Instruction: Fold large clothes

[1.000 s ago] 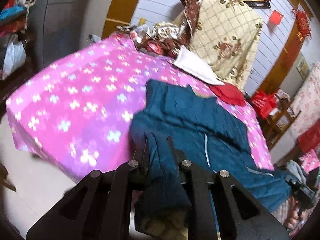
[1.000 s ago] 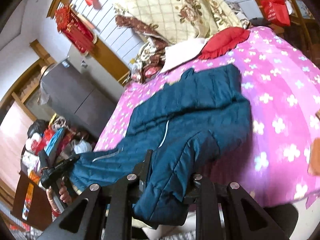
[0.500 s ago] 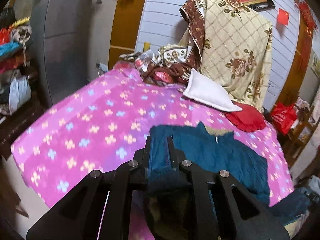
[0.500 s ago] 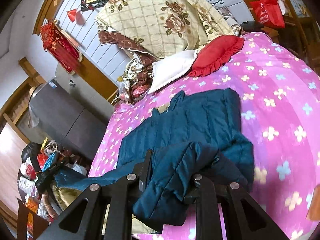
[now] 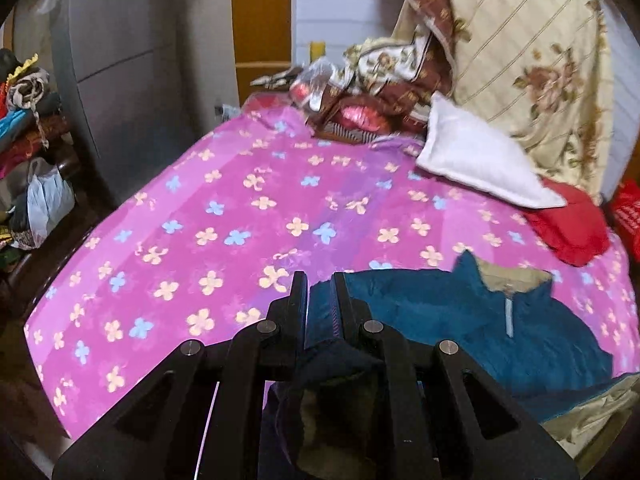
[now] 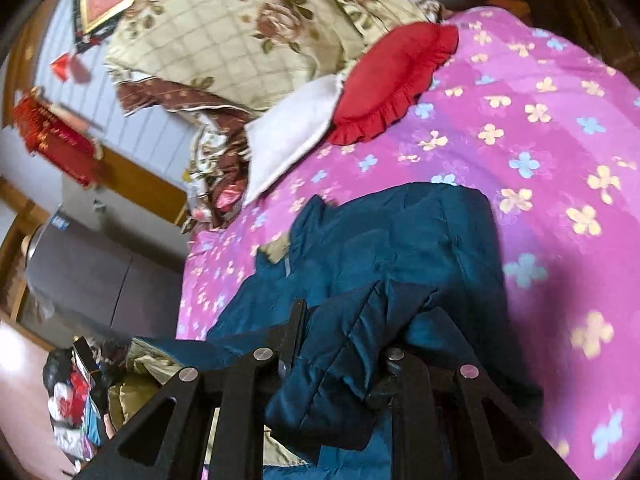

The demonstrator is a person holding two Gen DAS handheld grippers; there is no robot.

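A dark blue padded jacket [image 5: 480, 320] with a tan lining lies on the pink flowered bed [image 5: 240, 208], collar toward the pillows. My left gripper [image 5: 321, 292] is shut on a blue edge of the jacket near its left side, with cloth hanging down between the fingers. In the right wrist view the jacket [image 6: 400, 240] is bunched and doubled over on the bed [image 6: 540, 120]. My right gripper [image 6: 344, 320] is shut on a thick fold of the jacket, and the cloth hides its right fingertip.
A white pillow [image 5: 472, 160], a red frilled cushion [image 6: 392, 80] and a cream floral quilt [image 6: 240, 20] are piled at the head of the bed. A grey cabinet [image 5: 120, 80] and heaped clutter [image 5: 28, 152] stand along the left side.
Both grippers have carried their jacket edges forward toward the head of the bed. The jacket's lower part has come up onto the bed and over its upper part.
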